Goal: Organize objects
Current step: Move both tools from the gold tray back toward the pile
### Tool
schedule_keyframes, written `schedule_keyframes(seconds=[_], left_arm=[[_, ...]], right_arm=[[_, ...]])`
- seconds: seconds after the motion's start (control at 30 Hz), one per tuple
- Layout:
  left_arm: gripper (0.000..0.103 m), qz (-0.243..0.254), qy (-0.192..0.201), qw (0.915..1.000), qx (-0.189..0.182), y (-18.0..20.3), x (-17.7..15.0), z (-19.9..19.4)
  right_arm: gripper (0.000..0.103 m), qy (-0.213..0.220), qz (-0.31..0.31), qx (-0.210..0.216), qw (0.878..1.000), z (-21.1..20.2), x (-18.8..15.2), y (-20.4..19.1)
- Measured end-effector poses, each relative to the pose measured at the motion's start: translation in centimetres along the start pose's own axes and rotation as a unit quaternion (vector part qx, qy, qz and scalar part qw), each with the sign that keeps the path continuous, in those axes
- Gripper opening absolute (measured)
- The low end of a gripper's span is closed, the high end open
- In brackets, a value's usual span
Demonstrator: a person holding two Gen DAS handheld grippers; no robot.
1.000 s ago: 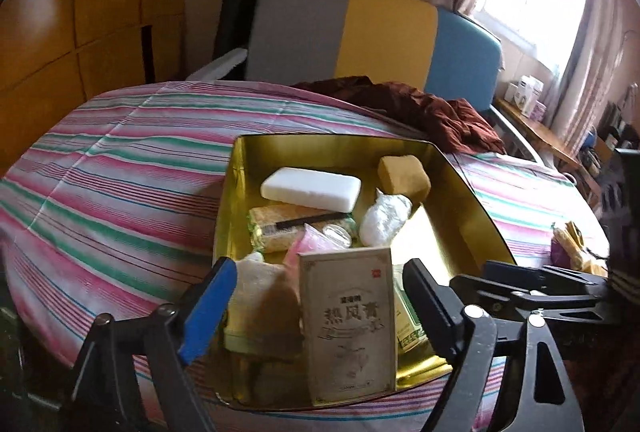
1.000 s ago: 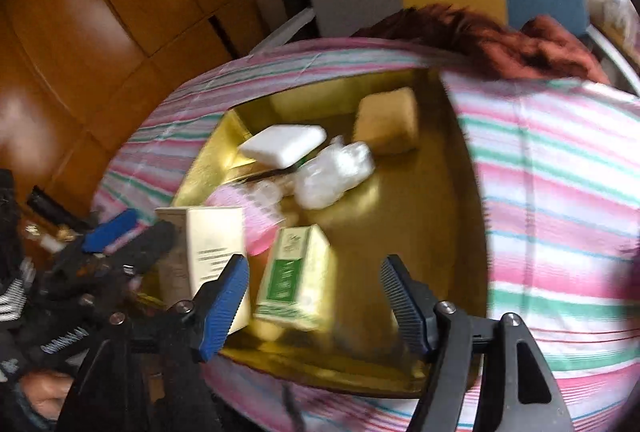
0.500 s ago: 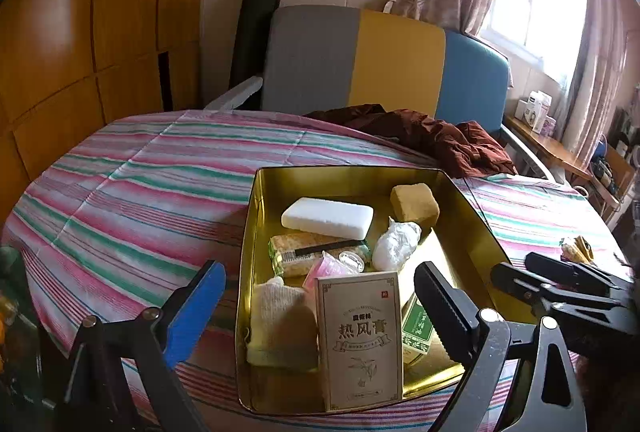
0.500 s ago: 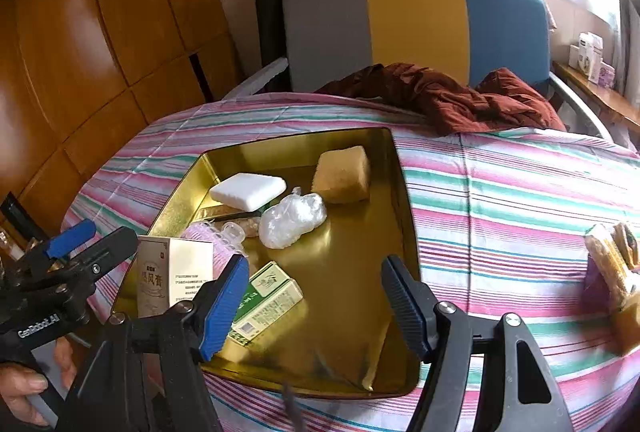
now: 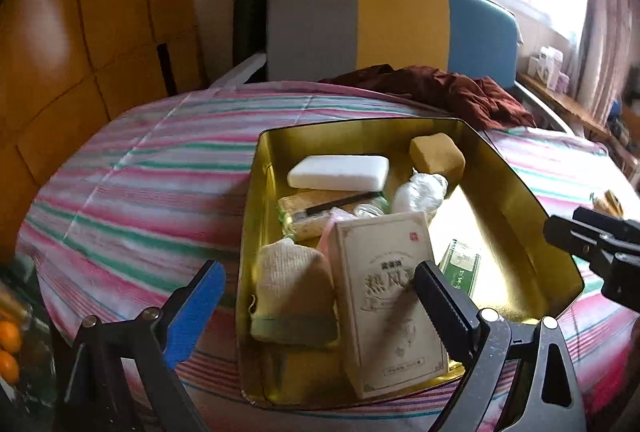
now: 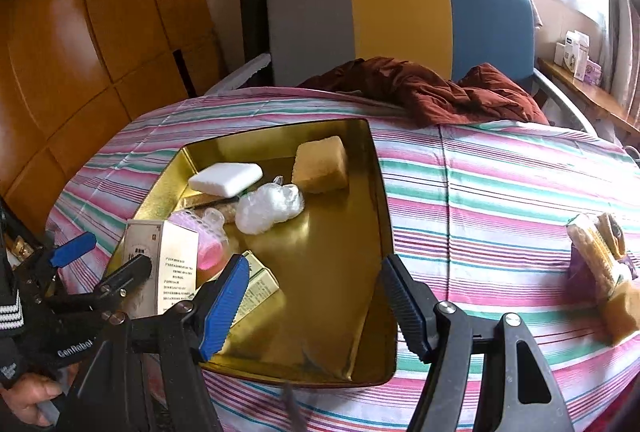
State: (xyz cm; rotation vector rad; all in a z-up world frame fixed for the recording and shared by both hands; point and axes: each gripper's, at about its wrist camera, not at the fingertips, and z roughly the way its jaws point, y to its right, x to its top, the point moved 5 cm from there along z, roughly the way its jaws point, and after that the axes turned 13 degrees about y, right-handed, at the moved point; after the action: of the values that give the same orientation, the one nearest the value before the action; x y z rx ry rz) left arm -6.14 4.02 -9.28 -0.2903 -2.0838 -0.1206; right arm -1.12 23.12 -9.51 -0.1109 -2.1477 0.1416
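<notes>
both grippers spread wide, nothing held. left gripper (image 5: 316,306) hovers over the near end of the gold tin (image 5: 516,188). the cream box (image 5: 386,302) stands in the tin, leaning, mostly between the jaws and overlapped by the black right finger (image 5: 442,308); can't tell if they touch. beige cloth (image 5: 294,296) lies just left of the box. right gripper (image 6: 312,302) sits over the tin's near right part; small green box (image 6: 260,284) is just behind its blue finger (image 6: 224,306), bare tin floor between the jaws.
</notes>
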Motion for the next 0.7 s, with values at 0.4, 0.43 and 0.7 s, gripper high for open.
schedule_keyframes(seconds=[0.4, 0.43, 0.7], left_arm=[[0.094, 0.010, -0.001, 0.9995, -0.030, 2.1, 0.4, 1.4], [0.095, 0.004, 0.005, 0.9997, -0.022, 1.7, 0.8, 1.0], [0.101, -0.028, 0.032, 0.9991, -0.005, -0.5, 2.4, -1.2]], right_arm=[[0.070, 0.011, -0.004, -0.019, 1.000, -0.3, 0.0, 1.2], [0.070, 0.010, -0.008, -0.019, 1.000, -0.2, 0.0, 1.0], [0.070, 0.001, -0.038, -0.007, 0.999, 0.0, -0.7, -0.8]])
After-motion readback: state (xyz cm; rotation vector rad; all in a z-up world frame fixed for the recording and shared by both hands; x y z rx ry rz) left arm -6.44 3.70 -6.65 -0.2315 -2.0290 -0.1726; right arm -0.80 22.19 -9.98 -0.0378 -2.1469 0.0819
